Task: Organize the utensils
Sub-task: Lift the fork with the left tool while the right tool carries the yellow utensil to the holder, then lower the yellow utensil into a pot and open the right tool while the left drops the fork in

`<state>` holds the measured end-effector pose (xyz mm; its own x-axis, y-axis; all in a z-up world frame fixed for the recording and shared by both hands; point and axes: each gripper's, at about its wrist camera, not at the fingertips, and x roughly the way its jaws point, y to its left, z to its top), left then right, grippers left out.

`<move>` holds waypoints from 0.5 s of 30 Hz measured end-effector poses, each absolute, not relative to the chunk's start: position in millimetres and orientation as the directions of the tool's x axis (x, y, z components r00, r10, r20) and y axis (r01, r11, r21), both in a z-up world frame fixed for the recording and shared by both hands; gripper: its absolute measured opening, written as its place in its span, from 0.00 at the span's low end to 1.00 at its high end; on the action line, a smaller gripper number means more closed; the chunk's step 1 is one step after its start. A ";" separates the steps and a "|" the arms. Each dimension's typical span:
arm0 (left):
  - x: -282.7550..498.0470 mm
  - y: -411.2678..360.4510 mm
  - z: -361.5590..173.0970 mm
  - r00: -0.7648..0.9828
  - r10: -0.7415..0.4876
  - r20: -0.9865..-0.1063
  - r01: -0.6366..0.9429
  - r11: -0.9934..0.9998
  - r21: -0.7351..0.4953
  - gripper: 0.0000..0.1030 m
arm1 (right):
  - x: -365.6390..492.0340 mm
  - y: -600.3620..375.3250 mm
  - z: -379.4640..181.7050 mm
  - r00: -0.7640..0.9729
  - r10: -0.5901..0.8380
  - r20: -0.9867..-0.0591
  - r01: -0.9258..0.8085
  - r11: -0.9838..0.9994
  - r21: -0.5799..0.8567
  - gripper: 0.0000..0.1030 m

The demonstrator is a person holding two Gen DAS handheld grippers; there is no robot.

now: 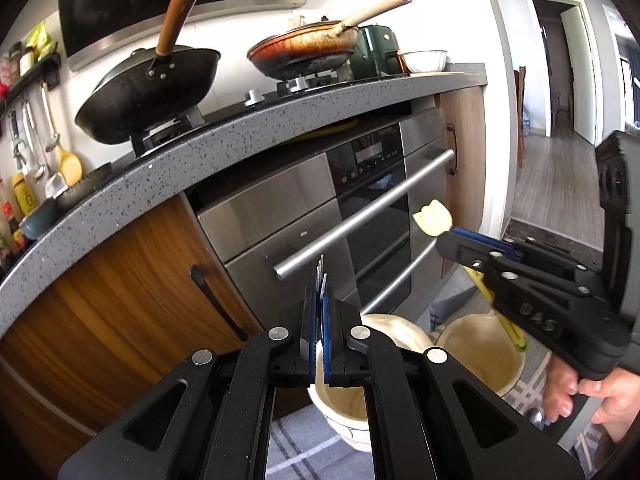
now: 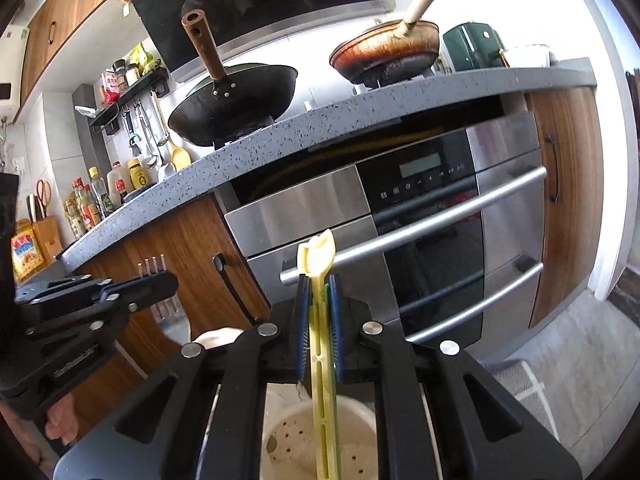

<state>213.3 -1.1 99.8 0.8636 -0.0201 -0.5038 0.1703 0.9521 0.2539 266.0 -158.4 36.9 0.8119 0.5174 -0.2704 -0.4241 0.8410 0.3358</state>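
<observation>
In the left wrist view my left gripper (image 1: 318,304) is shut on a metal fork (image 1: 321,280), tines up, above a white cup (image 1: 340,404). Beside it stands a second white cup (image 1: 476,344). At the right, my right gripper (image 1: 444,240) is shut on a yellow plastic utensil (image 1: 432,218), whose handle slants down to that second cup. The right wrist view shows my right gripper (image 2: 318,296) clamping the yellow utensil (image 2: 316,256), head up, its handle reaching over the cup (image 2: 296,440). The left gripper (image 2: 160,280) with the fork (image 2: 152,266) is at the left.
Both cups stand on a checked cloth (image 1: 296,452), where a spoon (image 1: 536,416) lies by a person's hand (image 1: 592,396). Behind are a steel oven (image 1: 360,208) with bar handles, wood cabinet doors and a speckled counter (image 1: 200,152) with a black wok (image 1: 148,96) and a frying pan (image 1: 304,50).
</observation>
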 end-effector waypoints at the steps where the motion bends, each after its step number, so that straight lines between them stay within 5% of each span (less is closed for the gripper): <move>1: 212.9 -1.7 99.6 0.864 -0.020 -0.504 0.172 0.951 0.257 0.03 | 267.3 -156.5 35.5 0.812 0.515 -0.275 -0.424 0.843 0.330 0.10; 15: 216.7 0.0 92.0 0.855 -0.024 -0.519 0.178 0.952 0.250 0.03 | 260.8 -170.7 16.4 0.808 0.533 -0.251 -0.429 0.824 0.369 0.10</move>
